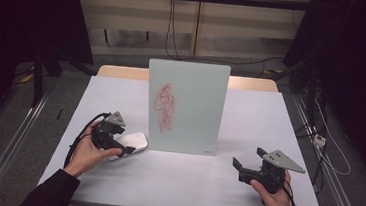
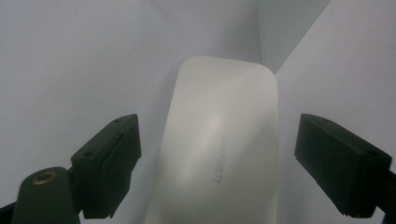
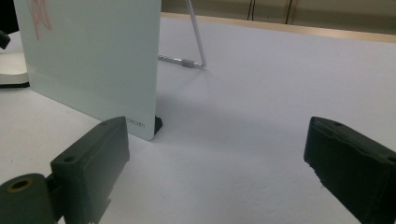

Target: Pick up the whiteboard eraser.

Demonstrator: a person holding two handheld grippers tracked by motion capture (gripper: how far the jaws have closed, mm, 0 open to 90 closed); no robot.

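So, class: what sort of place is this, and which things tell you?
Probably a lab or workshop: a white-topped table with a scribbled glass board, cables trailing from wall sockets, metal rails on the floor.

grey floor [image 1: 45, 101], beige wall [image 1: 138, 14], dim rm

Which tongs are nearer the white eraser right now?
Left. The left tongs straddle the white eraser, pads not yet touching. The right tongs sit far across the table, past the glass board.
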